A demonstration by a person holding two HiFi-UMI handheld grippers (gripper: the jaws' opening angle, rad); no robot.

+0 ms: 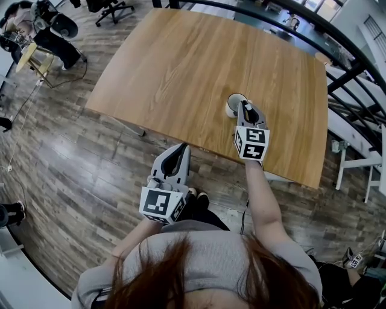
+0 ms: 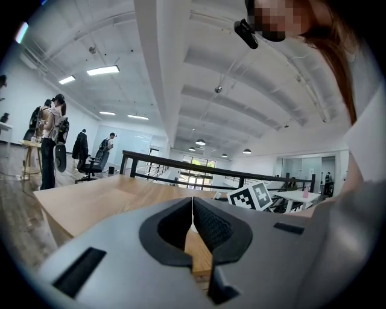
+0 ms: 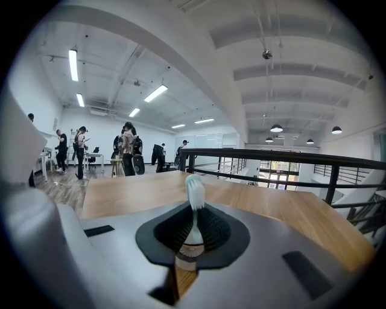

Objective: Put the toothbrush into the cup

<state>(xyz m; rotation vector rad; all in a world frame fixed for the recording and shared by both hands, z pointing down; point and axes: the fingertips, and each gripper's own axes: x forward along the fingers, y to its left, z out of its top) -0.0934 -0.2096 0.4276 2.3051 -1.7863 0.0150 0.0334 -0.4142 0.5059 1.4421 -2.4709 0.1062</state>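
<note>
Left claw [image 1: 182,148], lower middle, is closed and empty; right claw [image 1: 245,106] clamps toothbrush [image 3: 194,191] by the cup [image 1: 231,100].

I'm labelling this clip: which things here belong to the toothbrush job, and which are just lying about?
In the job: toothbrush, clamped in the right gripper; cup, standing on the table.
Lying about: left gripper, shut and empty; office chair; black railing.

Wooden table [image 1: 181,72] fills upper centre. Black railing [image 1: 338,42] curves across upper right. Office chair [image 1: 112,9] at top edge. Plank floor [image 1: 66,181] at left.
</note>
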